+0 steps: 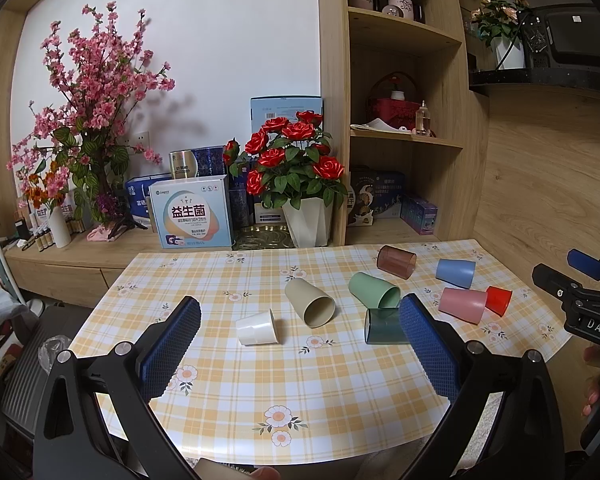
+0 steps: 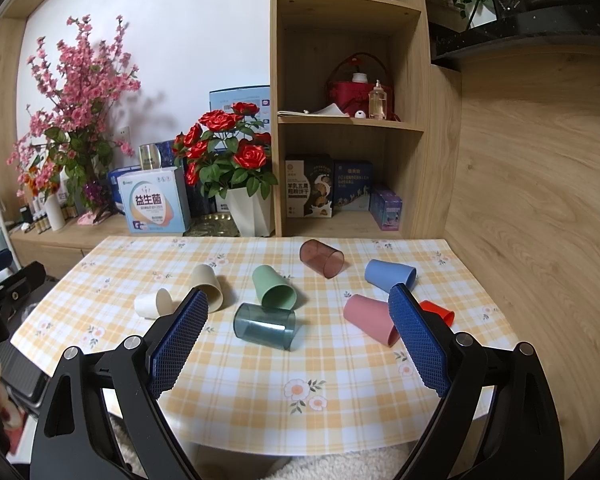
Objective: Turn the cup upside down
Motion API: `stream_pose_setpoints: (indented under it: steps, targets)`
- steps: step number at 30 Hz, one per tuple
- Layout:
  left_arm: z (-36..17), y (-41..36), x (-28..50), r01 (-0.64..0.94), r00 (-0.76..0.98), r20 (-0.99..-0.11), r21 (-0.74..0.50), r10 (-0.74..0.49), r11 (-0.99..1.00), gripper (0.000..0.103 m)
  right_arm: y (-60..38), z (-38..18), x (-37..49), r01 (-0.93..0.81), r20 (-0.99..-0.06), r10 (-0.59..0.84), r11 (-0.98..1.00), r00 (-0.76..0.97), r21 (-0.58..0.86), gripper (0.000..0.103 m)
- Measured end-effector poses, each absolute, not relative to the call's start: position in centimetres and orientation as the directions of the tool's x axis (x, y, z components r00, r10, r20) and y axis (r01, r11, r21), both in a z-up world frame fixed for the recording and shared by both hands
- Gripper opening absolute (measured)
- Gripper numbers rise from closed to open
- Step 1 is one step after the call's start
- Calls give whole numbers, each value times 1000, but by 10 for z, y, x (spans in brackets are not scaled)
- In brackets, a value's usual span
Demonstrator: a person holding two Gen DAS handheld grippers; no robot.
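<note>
Several cups lie on their sides on the checked tablecloth (image 1: 300,380): white cup (image 1: 257,327), beige cup (image 1: 310,303), green cup (image 1: 373,289), clear teal cup (image 1: 383,326), brown clear cup (image 1: 396,261), blue cup (image 1: 455,274), pink cup (image 1: 462,305), red cup (image 1: 498,300). My left gripper (image 1: 300,308) is open and empty, held above the near table edge. My right gripper (image 2: 300,300) is open and empty; the teal cup (image 2: 265,326) lies ahead between its fingers, the pink cup (image 2: 370,319) beside its right finger.
A white pot of red roses (image 1: 308,222) and boxes (image 1: 192,216) stand behind the table. A wooden shelf unit (image 1: 404,140) rises at the back right. A wooden wall (image 2: 540,200) borders the table on the right. The right gripper body (image 1: 580,304) shows at the right edge.
</note>
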State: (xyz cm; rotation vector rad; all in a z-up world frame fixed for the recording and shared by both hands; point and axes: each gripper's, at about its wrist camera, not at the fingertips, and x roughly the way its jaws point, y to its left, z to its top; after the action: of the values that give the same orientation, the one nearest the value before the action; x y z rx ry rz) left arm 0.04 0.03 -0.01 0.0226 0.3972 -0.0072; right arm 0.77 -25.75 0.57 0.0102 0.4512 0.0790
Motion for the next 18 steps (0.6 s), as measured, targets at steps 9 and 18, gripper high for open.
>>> stream_pose_setpoints:
  steps: [9, 18]
  targets:
    - [0, 0, 0, 12, 922, -387, 20, -3, 1000, 97, -256, 3, 7, -76, -437, 80, 997, 896, 28, 89]
    - [0, 0, 1, 12, 921, -389, 19, -3, 1000, 97, -257, 4, 8, -75, -438, 80, 997, 895, 28, 89]
